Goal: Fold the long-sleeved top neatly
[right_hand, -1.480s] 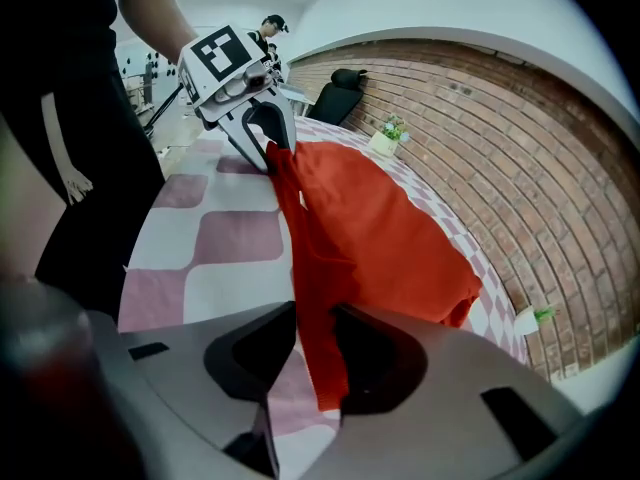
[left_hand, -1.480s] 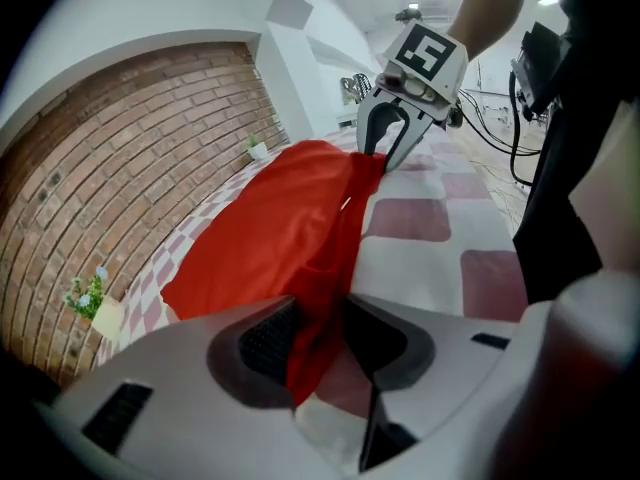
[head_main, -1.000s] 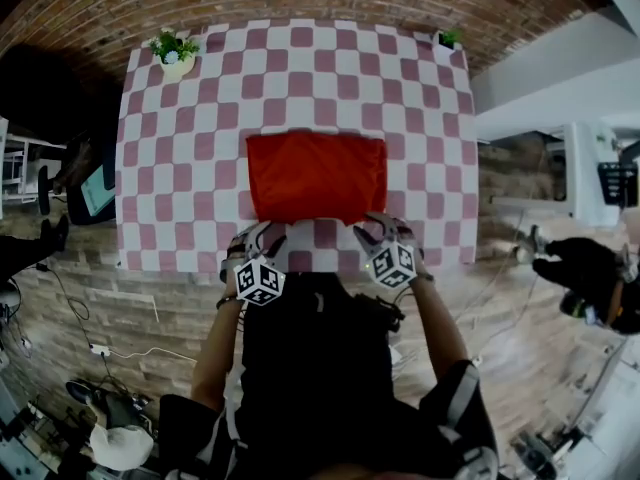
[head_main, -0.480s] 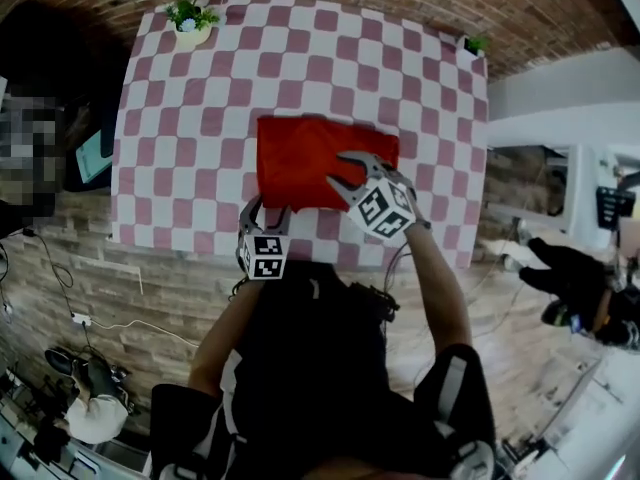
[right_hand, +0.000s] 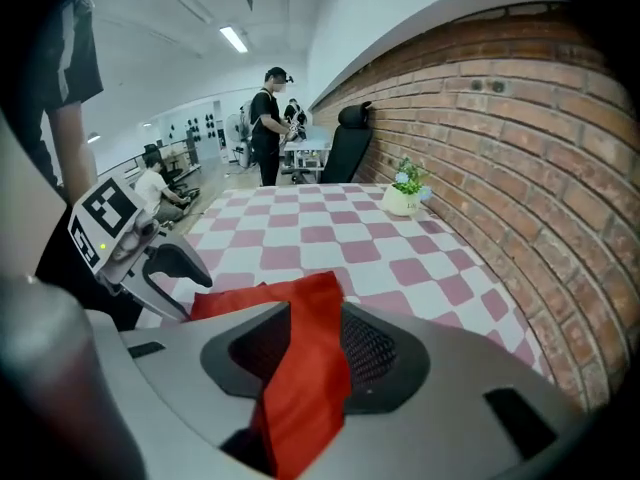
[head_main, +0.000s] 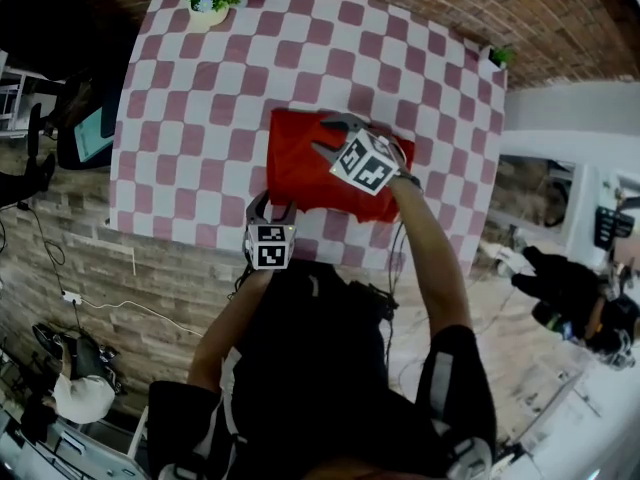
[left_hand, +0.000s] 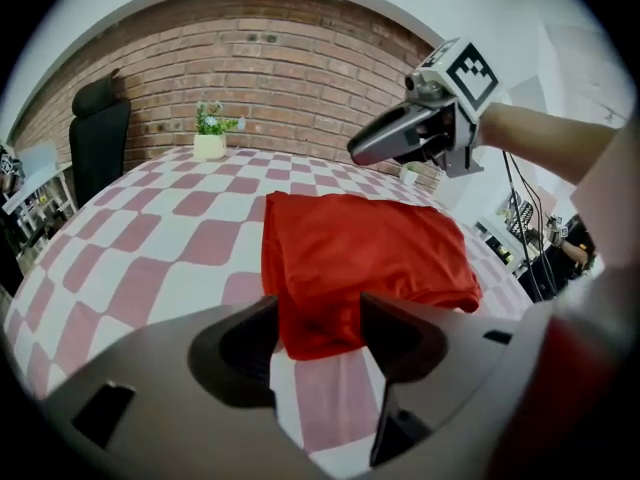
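Clamping red top, right gripper, left gripper spread

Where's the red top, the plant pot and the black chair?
red top [head_main: 295, 173], head view, left half of the cloth
plant pot [left_hand: 209, 146], left gripper view, the white pot
black chair [left_hand: 98, 138], left gripper view, its backrest

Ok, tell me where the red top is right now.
In the head view the red top lies on the checked table, at its near middle, one edge pinched by the right gripper above it, the open left gripper at its near-left corner.
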Available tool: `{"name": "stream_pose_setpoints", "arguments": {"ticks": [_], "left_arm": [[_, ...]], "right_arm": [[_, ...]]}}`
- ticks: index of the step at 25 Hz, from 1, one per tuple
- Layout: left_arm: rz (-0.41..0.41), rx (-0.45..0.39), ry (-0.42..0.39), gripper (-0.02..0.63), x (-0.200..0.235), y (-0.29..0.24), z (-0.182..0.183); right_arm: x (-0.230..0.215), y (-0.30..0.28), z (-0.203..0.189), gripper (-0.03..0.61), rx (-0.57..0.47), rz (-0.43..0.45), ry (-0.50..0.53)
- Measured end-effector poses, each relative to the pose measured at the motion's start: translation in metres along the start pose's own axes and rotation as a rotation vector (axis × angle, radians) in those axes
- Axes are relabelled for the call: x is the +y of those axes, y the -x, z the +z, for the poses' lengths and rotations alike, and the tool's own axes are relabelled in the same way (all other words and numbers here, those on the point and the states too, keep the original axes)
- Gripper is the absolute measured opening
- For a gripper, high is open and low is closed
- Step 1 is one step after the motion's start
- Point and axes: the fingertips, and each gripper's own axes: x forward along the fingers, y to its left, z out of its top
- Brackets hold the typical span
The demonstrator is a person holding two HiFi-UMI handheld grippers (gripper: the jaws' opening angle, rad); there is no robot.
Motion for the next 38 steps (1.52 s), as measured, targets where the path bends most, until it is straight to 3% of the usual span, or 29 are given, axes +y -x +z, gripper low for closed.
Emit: {"name": "stream_pose_setpoints", "arguments": {"ticks": [10, 19, 29, 38], "left_arm": [[-0.036, 0.051, 0.043, 0.238, 0.001, -0.017, -0.015], [-0.034, 0.06, 0.048, 0.233, 0.003, -0.024, -0.02], [-0.017, 0.063, 0.037, 0.076, 0.014, -0.028, -0.024], [-0.053, 0.084, 0.028, 0.038, 0.013, -0.028, -0.025]], "right_arm": [[-0.015, -0.064, 0.013, 0.14, 0.11, 0.116, 0.073], [-0.014, -0.107, -0.006, 0.14, 0.225, 0.196, 0.12], [-0.001, -0.124, -0.015, 0.11, 0.275, 0.26, 0.166], [-0.004, -0.126, -0.015, 0.081, 0.258, 0.282, 0.11]]}}
